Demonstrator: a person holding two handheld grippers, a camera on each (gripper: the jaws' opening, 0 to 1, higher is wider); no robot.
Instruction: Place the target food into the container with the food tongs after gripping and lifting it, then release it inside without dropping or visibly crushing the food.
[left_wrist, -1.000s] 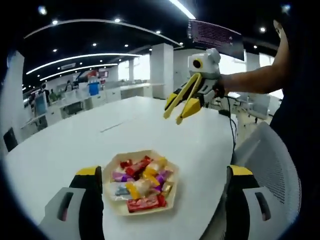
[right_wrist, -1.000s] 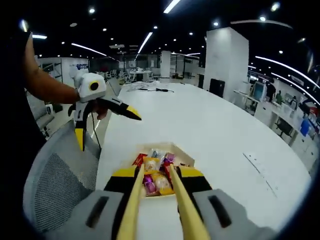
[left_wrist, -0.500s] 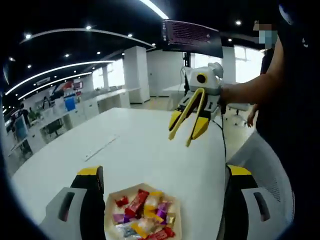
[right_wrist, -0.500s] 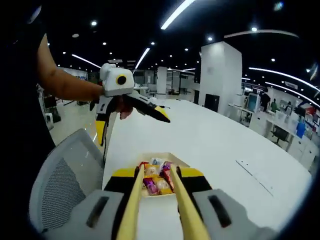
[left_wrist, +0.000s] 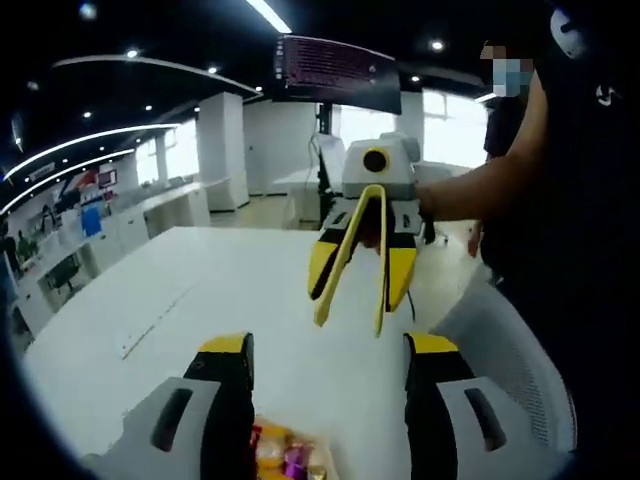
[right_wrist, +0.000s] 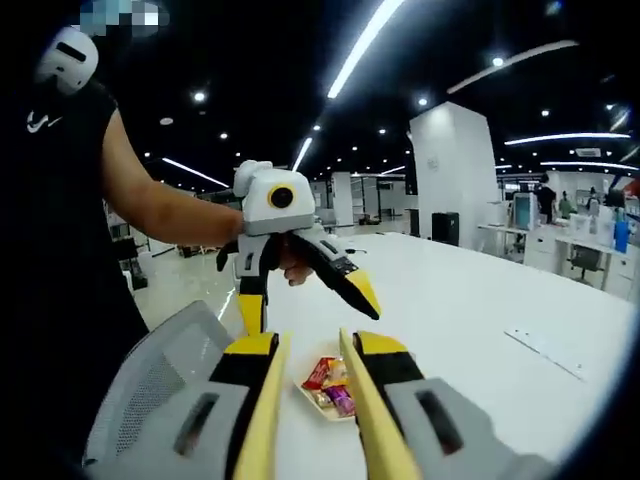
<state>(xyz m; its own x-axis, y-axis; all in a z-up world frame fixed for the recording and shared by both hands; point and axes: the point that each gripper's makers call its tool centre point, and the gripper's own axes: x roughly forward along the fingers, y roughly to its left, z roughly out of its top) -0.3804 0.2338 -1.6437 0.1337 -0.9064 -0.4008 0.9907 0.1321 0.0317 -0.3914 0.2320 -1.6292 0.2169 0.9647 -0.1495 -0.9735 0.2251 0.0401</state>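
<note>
White desk (right_wrist: 480, 300); grey mesh chair (right_wrist: 150, 385) at its near edge; right gripper (left_wrist: 352, 318), holding yellow food tongs (right_wrist: 305, 400), arms slightly apart, above the desk; left gripper (right_wrist: 305, 305) spread wide; tray (right_wrist: 312, 398) of wrapped sweets (right_wrist: 330, 385) near that edge.

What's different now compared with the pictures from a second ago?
Both hands have lifted and pulled back: the candy tray now looks smaller and farther in the right gripper view and has slid to the bottom edge in the left gripper view. The right gripper, clamped on the yellow tongs, looms nearer. Nothing was picked up or released; the left gripper stays open and the candies stay in the tray.
</note>
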